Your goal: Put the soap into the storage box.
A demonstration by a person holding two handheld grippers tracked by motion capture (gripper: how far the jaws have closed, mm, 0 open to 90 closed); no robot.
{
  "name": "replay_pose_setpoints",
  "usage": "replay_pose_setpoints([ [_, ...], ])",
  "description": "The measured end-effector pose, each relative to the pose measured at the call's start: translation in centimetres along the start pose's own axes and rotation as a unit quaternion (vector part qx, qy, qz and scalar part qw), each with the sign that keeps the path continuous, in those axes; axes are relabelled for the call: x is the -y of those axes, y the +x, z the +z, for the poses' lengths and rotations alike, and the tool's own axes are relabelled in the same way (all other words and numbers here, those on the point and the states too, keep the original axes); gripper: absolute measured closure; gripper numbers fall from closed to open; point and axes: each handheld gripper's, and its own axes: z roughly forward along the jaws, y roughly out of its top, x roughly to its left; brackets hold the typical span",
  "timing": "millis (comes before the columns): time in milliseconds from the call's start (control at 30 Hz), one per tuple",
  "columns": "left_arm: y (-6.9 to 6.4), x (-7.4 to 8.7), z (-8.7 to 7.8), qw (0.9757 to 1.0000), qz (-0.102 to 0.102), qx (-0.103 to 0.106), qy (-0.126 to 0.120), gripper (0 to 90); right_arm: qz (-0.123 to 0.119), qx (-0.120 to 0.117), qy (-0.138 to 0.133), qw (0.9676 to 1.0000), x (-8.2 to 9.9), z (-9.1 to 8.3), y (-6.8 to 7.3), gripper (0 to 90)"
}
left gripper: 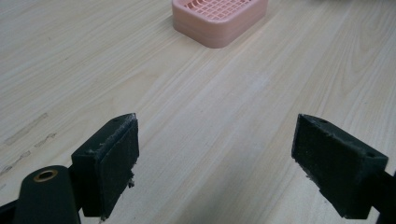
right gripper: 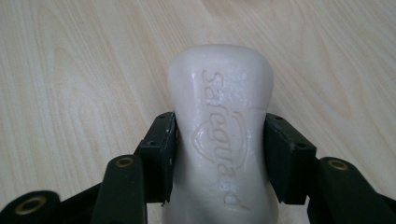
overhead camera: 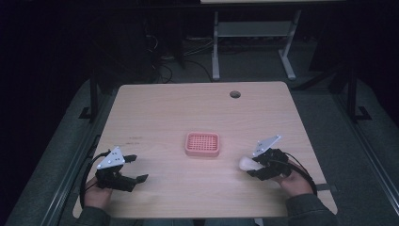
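Jaws of the left gripper [overhead camera: 137,168] stand wide apart over the wooden table [overhead camera: 197,108], holding nothing. Pink soap dish [overhead camera: 202,144] sits at the middle (its grid top is bare). Right gripper [right gripper: 219,149] clamps a white Safeguard soap bar [right gripper: 219,130] by its narrow waist.

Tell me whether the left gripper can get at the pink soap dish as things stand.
Probably yes. The left gripper is open and holds nothing, and bare table lies between it and the pink soap dish. The right gripper, shut on the soap bar, stays on the far side.
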Motion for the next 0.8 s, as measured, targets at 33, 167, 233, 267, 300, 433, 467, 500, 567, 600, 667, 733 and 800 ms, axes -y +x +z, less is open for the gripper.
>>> replay_pose_setpoints([
  [33, 0.0, 0.0, 0.0, 1.0000, -0.001, 0.000, -0.001, 14.8, -0.001, -0.001, 0.002, 1.0000, -0.1, -0.1, 0.0, 48.3],
  [167, 0.0, 0.0, 0.0, 1.0000, 0.000, 0.000, 0.000, 14.8, -0.005, -0.002, 0.001, 1.0000, -0.7, -0.2, -0.3, 48.3],
  [233, 0.0, 0.0, 0.0, 1.0000, -0.004, -0.001, -0.002, 14.8, -0.009, -0.004, 0.000, 0.9999, -1.0, -0.2, -0.4, 48.3],
  [267, 0.0, 0.0, 0.0, 1.0000, -0.004, -0.001, -0.002, 14.8, -0.010, -0.004, 0.000, 0.9999, -1.1, -0.2, -0.4, 48.3],
  [300, 0.0, 0.0, 0.0, 1.0000, -0.004, -0.001, -0.003, 14.8, -0.008, -0.007, 0.001, 0.9999, -1.3, -0.2, -0.4, 48.3],
  [433, 0.0, 0.0, 0.0, 1.0000, -0.005, -0.001, -0.003, 14.8, -0.018, -0.008, 0.003, 0.9998, -1.9, 0.1, -0.5, 48.3],
  [467, 0.0, 0.0, -0.1, 1.0000, -0.005, -0.001, -0.004, 14.8, -0.018, -0.010, 0.005, 0.9998, -2.0, 0.1, -0.5, 48.3],
  [500, 0.0, 0.0, -0.1, 1.0000, -0.004, -0.001, -0.004, 14.8, -0.019, -0.008, 0.005, 0.9998, -2.2, 0.2, -0.5, 48.3],
  [567, 0.0, 0.0, -0.1, 1.0000, -0.005, -0.001, -0.004, 14.8, -0.022, -0.012, 0.005, 0.9997, -2.4, 0.3, -0.5, 48.3],
  [600, 0.0, 0.0, -0.1, 1.0000, -0.005, -0.001, -0.005, 14.8, -0.022, -0.014, 0.004, 0.9996, -2.6, 0.4, -0.5, 48.3],
  [667, 0.0, 0.0, -0.1, 1.0000, -0.007, -0.001, -0.005, 14.8, -0.026, -0.014, 0.008, 0.9995, -2.8, 0.5, -0.5, 48.3],
  [733, 0.0, 0.0, -0.1, 1.0000, -0.006, -0.001, -0.005, 14.8, -0.028, -0.016, 0.009, 0.9994, -3.1, 0.6, -0.5, 48.3],
  [800, 0.0, 0.0, -0.1, 1.0000, -0.006, -0.001, -0.005, 14.8, -0.034, -0.017, 0.007, 0.9993, -3.3, 0.7, -0.5, 48.3],
])
